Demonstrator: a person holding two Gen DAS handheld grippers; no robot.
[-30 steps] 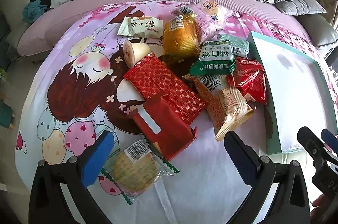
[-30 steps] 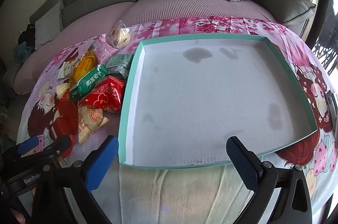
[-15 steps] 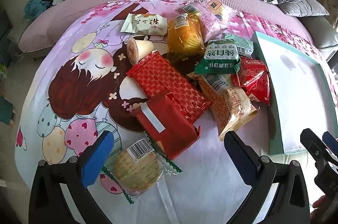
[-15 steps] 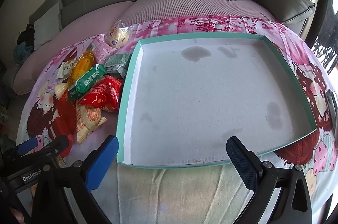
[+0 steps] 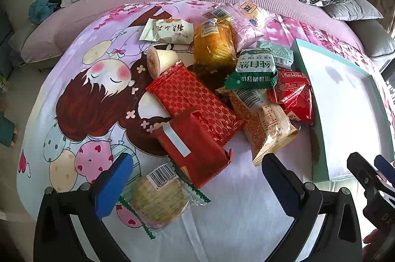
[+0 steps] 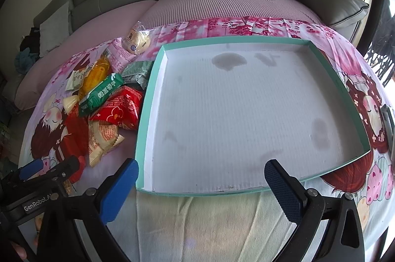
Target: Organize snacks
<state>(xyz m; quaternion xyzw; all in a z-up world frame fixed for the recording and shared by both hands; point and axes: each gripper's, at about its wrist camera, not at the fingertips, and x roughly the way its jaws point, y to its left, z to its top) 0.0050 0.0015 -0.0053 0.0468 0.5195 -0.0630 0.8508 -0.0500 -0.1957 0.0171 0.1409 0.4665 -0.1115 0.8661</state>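
Left wrist view: your left gripper hangs with its blue-padded fingers spread wide and nothing between them, just above the near end of the snack pile on the cartoon-print cloth. Between the pads, at about 6 o'clock of the pile, lies a round cracker in a clear wrapper with a barcode label. Just beyond it is a plain red pouch with a white strip, and overlapping that at 12 o'clock a red packet with a gold lattice print. At 2 o'clock sits a green-and-white packet printed with Chinese characters, upside down to you. Beside it, touching the tray, is a red bag reading "Kiss" in part. An orange-patterned packet shows a barcode and small text too fine to read. Far back at 11 o'clock, a pale packet carries Chinese writing.

In the right wrist view, your right gripper is likewise spread wide and empty, poised over the near rim of the teal-edged tray, whose white floor is stained. The snack pile lies at 9 o'clock of the tray. The other tool's body reads "GenRobot".
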